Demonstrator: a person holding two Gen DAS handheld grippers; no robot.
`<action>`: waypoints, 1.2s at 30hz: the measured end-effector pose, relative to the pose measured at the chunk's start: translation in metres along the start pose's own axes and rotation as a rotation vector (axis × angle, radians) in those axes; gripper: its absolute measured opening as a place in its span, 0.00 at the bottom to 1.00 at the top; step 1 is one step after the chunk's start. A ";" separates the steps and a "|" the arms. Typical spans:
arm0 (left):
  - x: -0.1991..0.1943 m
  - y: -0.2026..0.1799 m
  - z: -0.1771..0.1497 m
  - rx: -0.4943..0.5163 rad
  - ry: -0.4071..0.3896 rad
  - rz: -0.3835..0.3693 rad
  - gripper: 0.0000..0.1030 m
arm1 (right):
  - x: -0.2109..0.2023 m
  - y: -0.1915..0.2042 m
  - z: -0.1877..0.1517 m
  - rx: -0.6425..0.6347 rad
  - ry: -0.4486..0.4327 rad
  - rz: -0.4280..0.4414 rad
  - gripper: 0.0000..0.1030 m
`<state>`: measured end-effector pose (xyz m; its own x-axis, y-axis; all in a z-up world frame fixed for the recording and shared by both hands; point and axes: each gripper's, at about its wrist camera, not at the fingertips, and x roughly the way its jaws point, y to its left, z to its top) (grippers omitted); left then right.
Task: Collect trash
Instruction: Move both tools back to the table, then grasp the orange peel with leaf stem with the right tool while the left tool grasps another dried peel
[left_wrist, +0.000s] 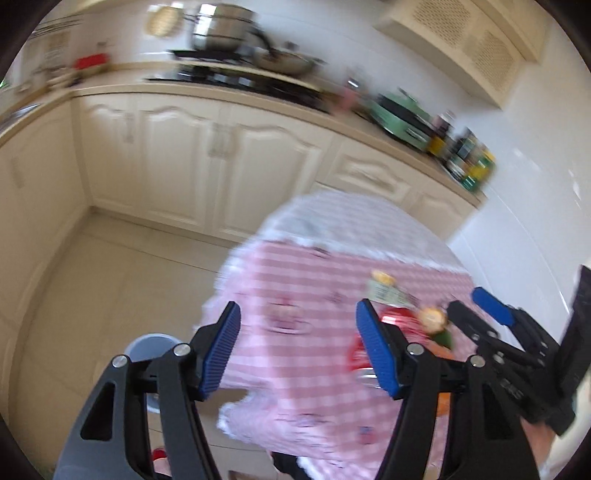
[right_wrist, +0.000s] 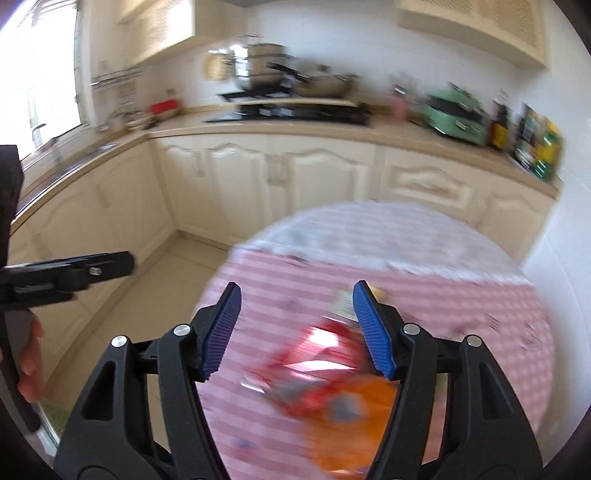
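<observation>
Kitchen, left wrist view: we see cream cabinets (left_wrist: 229, 155) under a beige counter, with pots (left_wrist: 221, 33) on a stove, a green appliance (left_wrist: 402, 114) and bottles (left_wrist: 469, 158) well beyond our tool; all of it is smeared by blur.
Table: a round top in a pink checked cloth (left_wrist: 295, 280) lies ahead of and below our fingers.
Left gripper (left_wrist: 299, 350): our blue pads stand spread apart, nothing between them but the cloth far below.
Trash: a red wrapper (left_wrist: 395, 321), a pale packet (left_wrist: 384, 291) and a yellowish scrap (left_wrist: 432, 317) lie on the cloth just past our right-hand pad.
Right gripper (left_wrist: 476, 306): it shows beyond that pad, at the table's far side; we cannot tell its state from here.
Bin: a grey-blue round container (left_wrist: 151, 347) sits on the floor behind our left-hand finger.

Kitchen, right wrist view: the same cabinets (right_wrist: 258, 173), counter, green appliance (right_wrist: 454, 114) and a bright window (right_wrist: 40, 74) lie ahead.
Right gripper (right_wrist: 295, 328): our pads are spread wide and hold nothing.
Trash: a red wrapper (right_wrist: 314, 354) and an orange bag (right_wrist: 354, 417) rest on the checked cloth (right_wrist: 461, 295), below the gap and toward our right-hand pad, blurred.
Left gripper (right_wrist: 129, 262): it is seen edge-on off to our left, a hand (right_wrist: 29, 358) on its grip.
</observation>
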<state>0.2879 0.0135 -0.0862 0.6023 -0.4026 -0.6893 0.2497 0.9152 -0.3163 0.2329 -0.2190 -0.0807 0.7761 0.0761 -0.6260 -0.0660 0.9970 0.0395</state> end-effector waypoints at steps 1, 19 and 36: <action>0.007 -0.015 0.000 0.027 0.018 -0.013 0.62 | 0.003 -0.023 -0.005 0.036 0.022 -0.012 0.62; 0.118 -0.086 0.021 0.164 0.233 -0.036 0.62 | 0.088 -0.113 -0.057 0.196 0.229 0.045 0.24; 0.245 -0.153 0.040 0.332 0.403 0.033 0.62 | 0.097 -0.149 -0.016 0.182 0.106 -0.033 0.16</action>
<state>0.4275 -0.2240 -0.1805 0.2907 -0.2886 -0.9122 0.5021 0.8576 -0.1114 0.3076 -0.3599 -0.1596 0.7054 0.0519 -0.7069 0.0797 0.9852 0.1519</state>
